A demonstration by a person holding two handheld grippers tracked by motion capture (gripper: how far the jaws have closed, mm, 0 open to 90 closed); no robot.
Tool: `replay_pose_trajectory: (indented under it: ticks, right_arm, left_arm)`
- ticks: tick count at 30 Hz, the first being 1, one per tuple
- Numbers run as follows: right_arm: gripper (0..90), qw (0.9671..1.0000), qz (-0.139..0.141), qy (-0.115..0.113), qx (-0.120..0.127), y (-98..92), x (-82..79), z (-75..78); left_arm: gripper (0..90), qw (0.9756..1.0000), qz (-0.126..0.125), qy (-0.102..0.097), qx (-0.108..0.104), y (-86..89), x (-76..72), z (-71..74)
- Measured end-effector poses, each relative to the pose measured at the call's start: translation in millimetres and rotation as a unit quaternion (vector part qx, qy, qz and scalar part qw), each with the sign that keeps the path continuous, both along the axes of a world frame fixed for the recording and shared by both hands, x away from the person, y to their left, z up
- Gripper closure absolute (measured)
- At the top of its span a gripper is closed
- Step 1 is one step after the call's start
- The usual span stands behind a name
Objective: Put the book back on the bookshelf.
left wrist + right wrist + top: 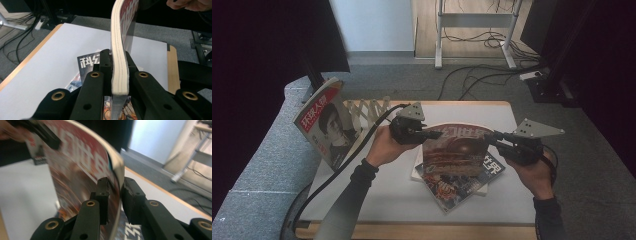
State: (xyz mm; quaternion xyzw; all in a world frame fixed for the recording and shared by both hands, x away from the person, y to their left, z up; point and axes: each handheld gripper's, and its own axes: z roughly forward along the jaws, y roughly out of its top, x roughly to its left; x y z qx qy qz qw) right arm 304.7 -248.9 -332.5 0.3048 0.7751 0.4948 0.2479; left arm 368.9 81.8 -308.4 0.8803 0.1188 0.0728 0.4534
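- Starting with the bench (377,195): its white top is smooth, so anything that drops flat on it may slide towards the edge. The floor below is well apart from both hands.
- Standing at the far left, a wooden rack (367,112) carries a red magazine (327,127) that leans on it. If the work is to put the next one there, in my judgement a careless swing could knock this leaning one over.
- Lying near the middle of the bench, a stack (462,182) of other magazines is just under the raised one. Its top cover could be dragged or creased if the raised one sinks and rubs on it.
- Hanging upright above the stack, the held magazine (454,150) is carried by its two side edges and it is bent in a curve. It is soft, so more push from either side may buckle it or fold a page.
- Gripping the left edge, the left gripper (432,134) has its fingers (106,62) closed tight on the thick block of pages. This side looks safe.
- Gripping the right edge, the right gripper (489,136) has its fingers (103,192) on both sides of the curved cover, nearly closed and seemingly touching it. How firmly they press I cannot tell. The bite is shallow, so I think this edge may slip out, and then the magazine would swing down from the left grip alone.
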Motion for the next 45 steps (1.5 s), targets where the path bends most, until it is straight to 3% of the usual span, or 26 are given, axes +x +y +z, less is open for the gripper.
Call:
replay_pose_trajectory:
  ticks: [9, 18, 23, 27, 31, 39, 45]
  right_arm:
    - [50.3, 0.9981, -0.047, 0.039, -0.002, -17.0, 1.6, -36.0]
    - [26.8, 0.9929, -0.09, 0.072, -0.031, -29.6, -2.7, -80.3]
    - [13.9, 0.9894, -0.106, 0.091, -0.04, -34.6, -5.1, -102.3]
    - [12.1, 0.9852, -0.122, 0.109, -0.052, -36.2, -6.9, -119.7]
    - [3.1, 0.9814, -0.137, 0.122, -0.057, -38.6, -8.1, -137.5]
    - [1.7, 0.9741, -0.159, 0.15, -0.059, -45.9, -12.2, -169.3]
    - [1.7, 0.9672, -0.176, 0.172, -0.063, -49.4, -14.3, -192.3]
  left_arm:
    - [83.3, 0.9998, 0.01, 0.01, 0.012, 11.7, 0.4, 2.8]
    - [83.3, 0.9991, 0.021, 0.009, 0.035, 20.0, -3.1, 6.9]
    - [83.6, 0.9987, 0.032, 0.022, 0.031, 25.9, -1.8, 7.1]
    - [83.8, 0.9985, 0.042, 0.027, 0.02, 33.5, -1.9, 6.2]
    - [84.0, 0.9978, 0.058, 0.031, 0.011, 43.5, -3.4, 7.6]
    - [84.1, 0.9955, 0.09, 0.028, 0.01, 66.9, -13.6, 17.6]
    - [84.1, 0.9911, 0.131, 0.025, 0.006, 93.4, -23.0, 26.5]
